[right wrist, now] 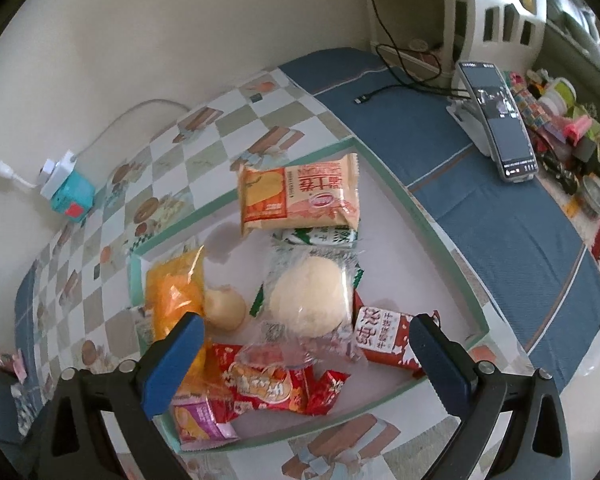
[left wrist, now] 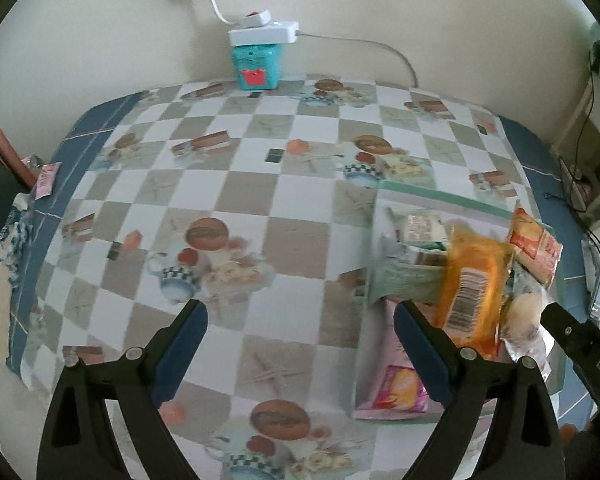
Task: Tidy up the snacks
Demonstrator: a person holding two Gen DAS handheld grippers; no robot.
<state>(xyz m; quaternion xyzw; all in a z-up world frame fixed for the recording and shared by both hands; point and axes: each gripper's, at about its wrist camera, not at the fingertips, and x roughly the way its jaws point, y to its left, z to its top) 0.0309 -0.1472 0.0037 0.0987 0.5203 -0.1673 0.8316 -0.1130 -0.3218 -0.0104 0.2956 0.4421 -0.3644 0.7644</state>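
A shallow white tray with a green rim (right wrist: 440, 236) holds several wrapped snacks: an orange biscuit pack (right wrist: 300, 196), a round bun in clear wrap (right wrist: 308, 300), a yellow-orange pack (right wrist: 172, 296), red packs (right wrist: 268, 384), a red and white pack (right wrist: 388, 336) and a pink pack (right wrist: 200, 420). My right gripper (right wrist: 304, 364) hovers open over the tray's near side, empty. My left gripper (left wrist: 300, 352) is open and empty over the checkered tablecloth, left of the tray (left wrist: 440, 196). The yellow-orange pack (left wrist: 472, 288) looks blurred in the left wrist view.
A teal box with a white power adapter on top (left wrist: 256, 60) stands at the table's far edge by the wall. A phone on a stand (right wrist: 496, 120) and a black cable (right wrist: 384, 88) are on the blue cloth. Clutter lies at the far right (right wrist: 572, 132).
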